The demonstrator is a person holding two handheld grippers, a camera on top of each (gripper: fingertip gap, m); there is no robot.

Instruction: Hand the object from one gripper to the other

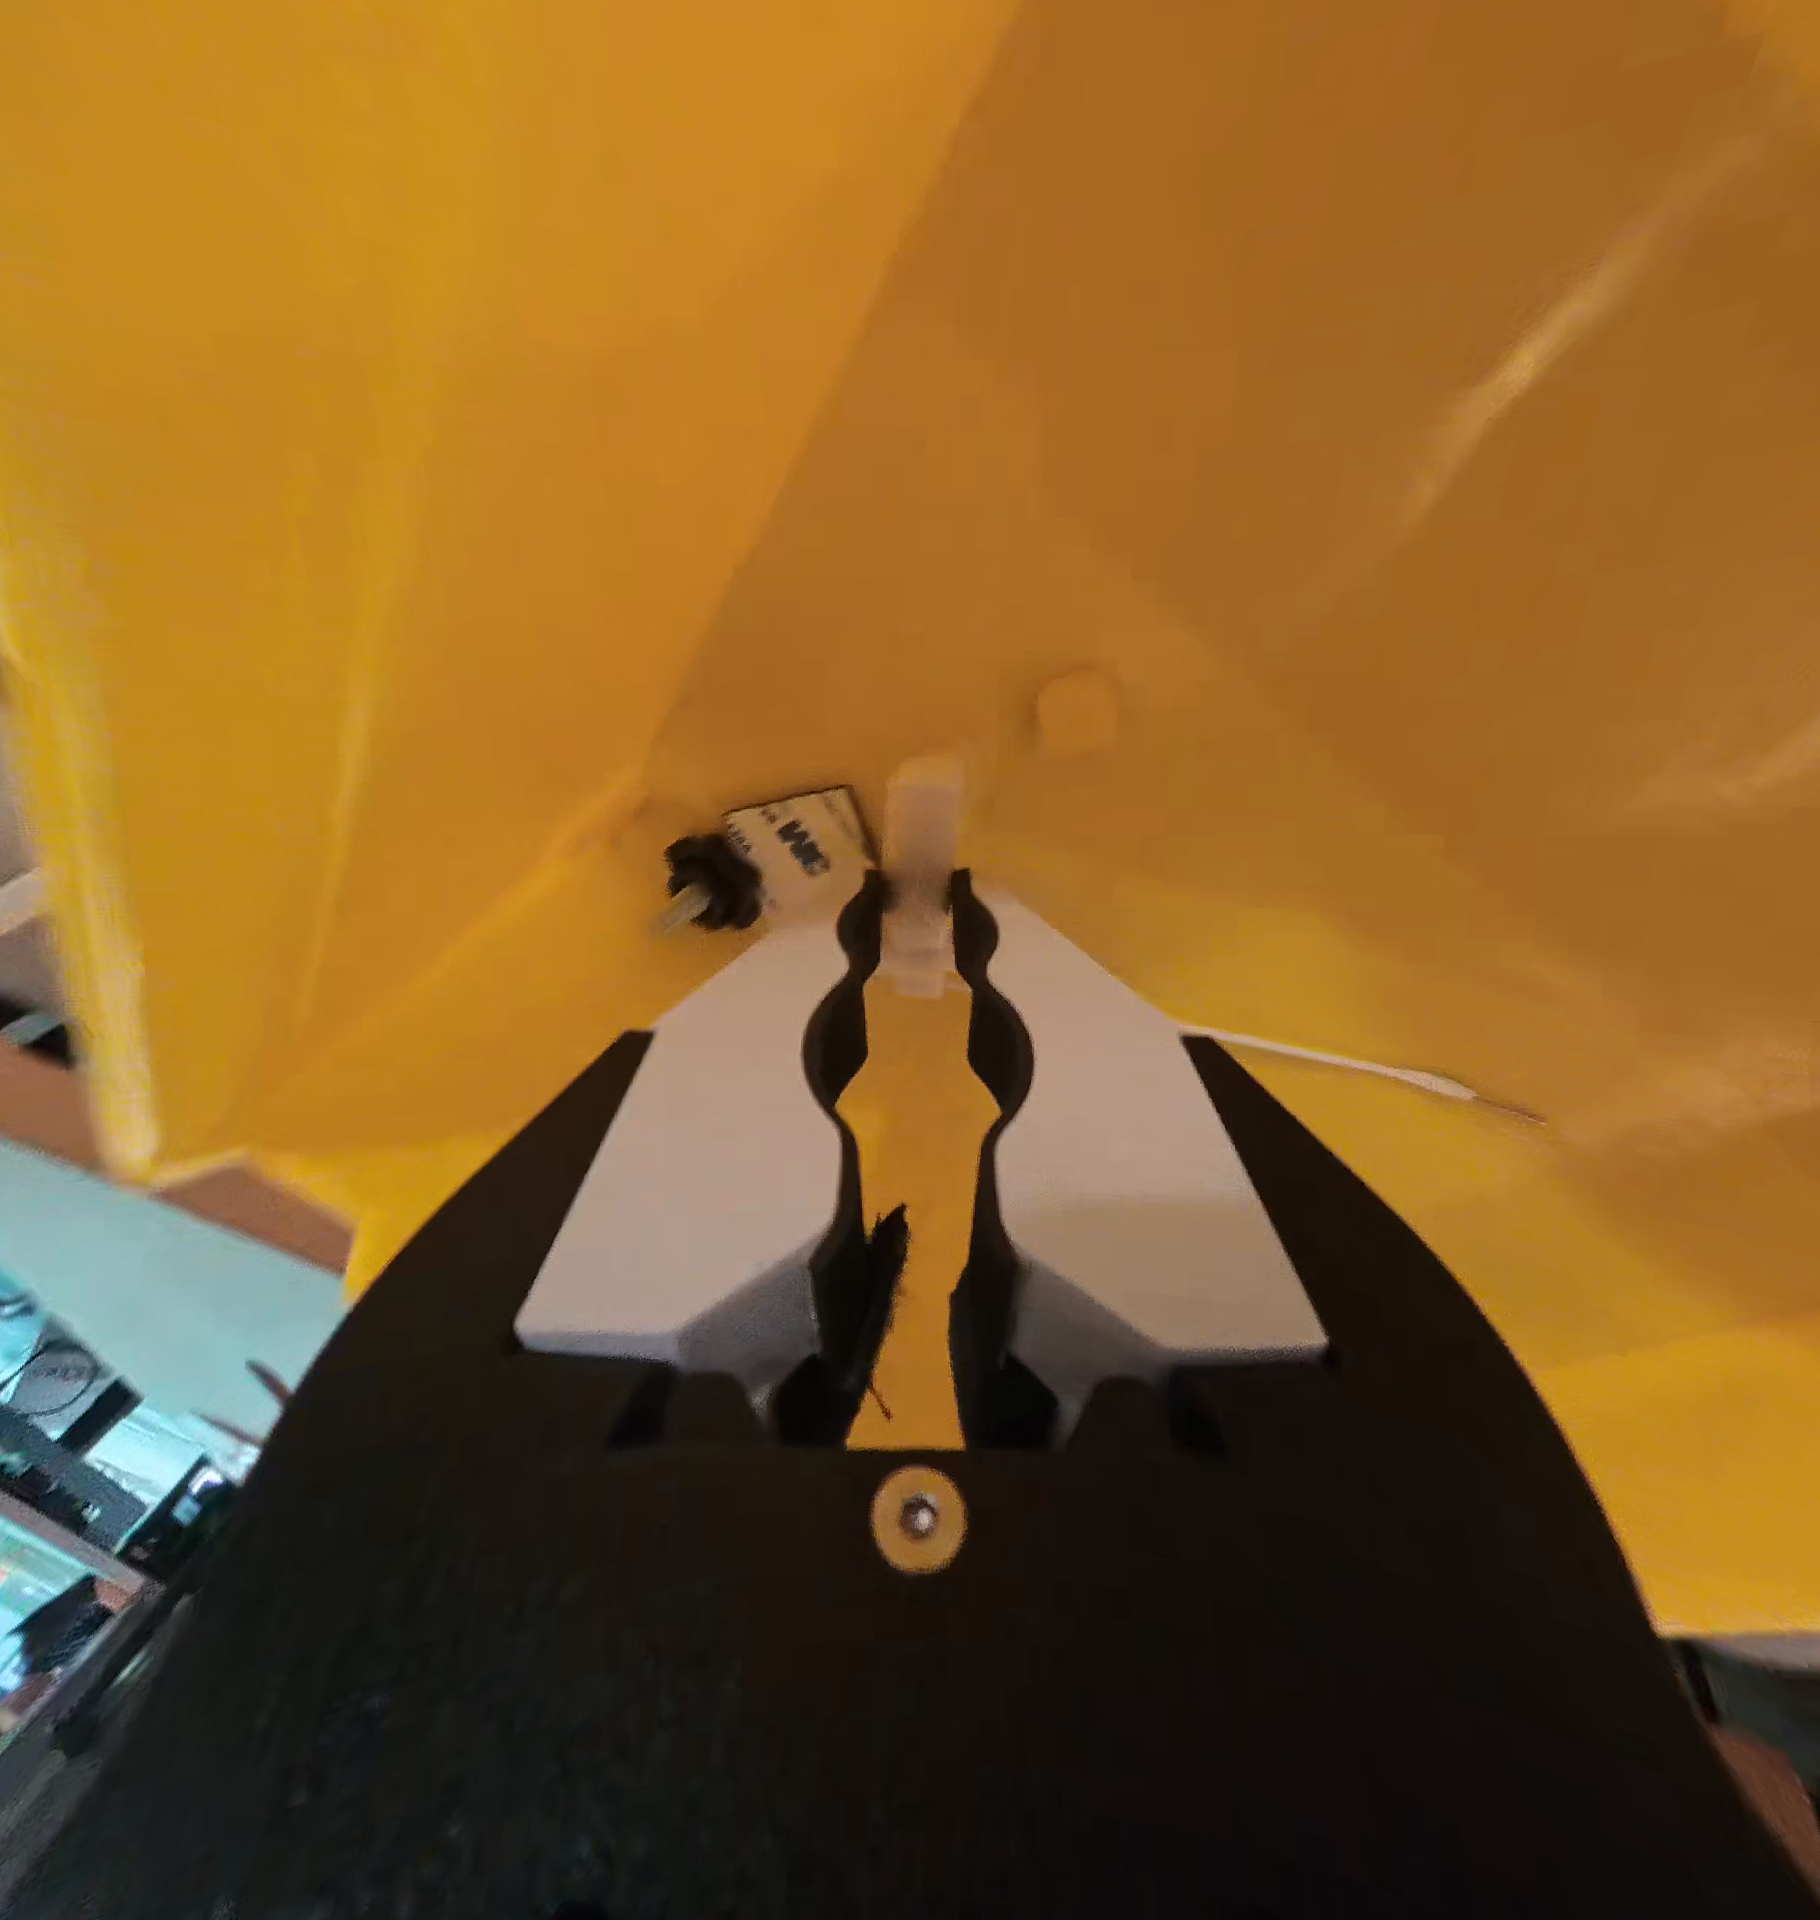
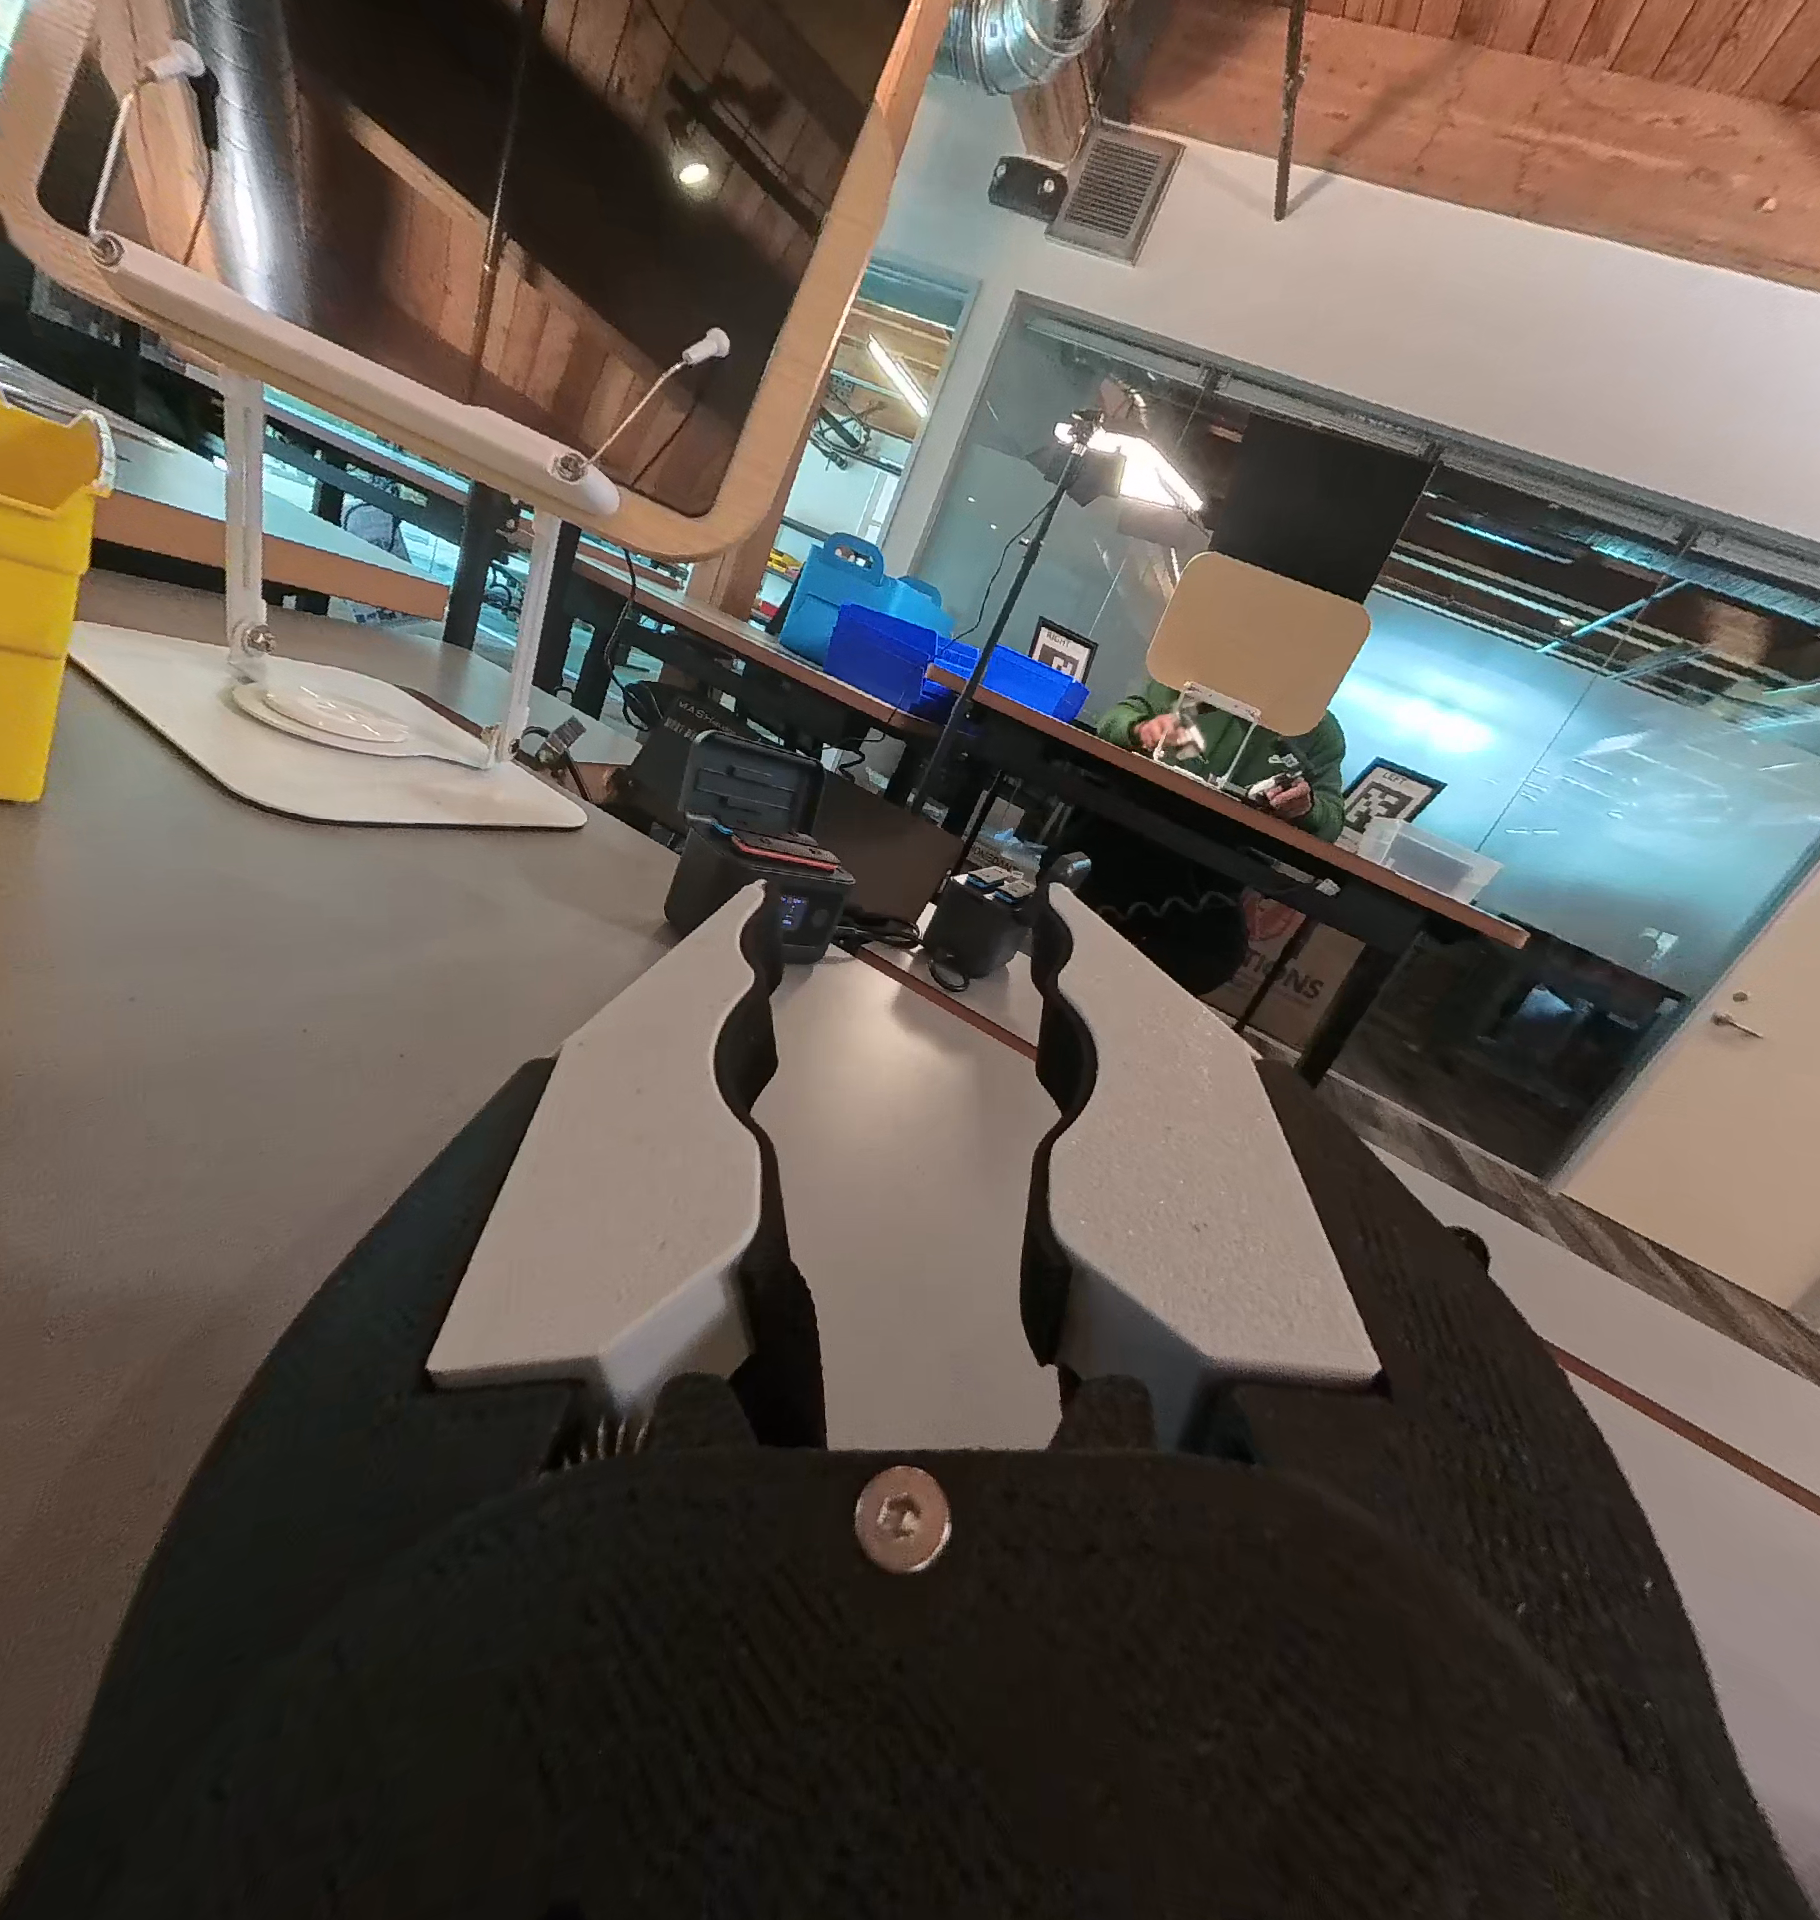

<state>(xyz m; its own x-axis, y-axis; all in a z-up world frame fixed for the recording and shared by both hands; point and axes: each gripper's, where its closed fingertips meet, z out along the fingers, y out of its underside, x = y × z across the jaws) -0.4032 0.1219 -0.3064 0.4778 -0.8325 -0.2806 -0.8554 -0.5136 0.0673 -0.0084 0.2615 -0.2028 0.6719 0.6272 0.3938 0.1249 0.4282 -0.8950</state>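
1. We see the task's thing, a small white plastic piece [image 1: 921, 862], deep inside a yellow bin [image 1: 470, 416], at the bottom corner where its walls meet.
2. Our left gripper [image 1: 916, 894] reaches into that bin, its fingertips clamped on the lower part of the white piece, whose top sticks out beyond them.
3. Just left of the piece lie a small black bolt-like part [image 1: 714, 883] and a pale strip with dark print [image 1: 797, 831], both on the bin floor.
4. Our right gripper [image 2: 901, 925] hangs low over a grey table [image 2: 210, 1039], its fingers spread apart with nothing between them.
5. In the right wrist view the yellow bin [image 2: 12, 613] stands at the far left of the table, beside a white stand [image 2: 366, 748] with a wood-framed panel.
6. Black charger boxes [image 2: 760, 894] sit just beyond the right fingertips, and a person in green [image 2: 1238, 748] sits at a farther table.
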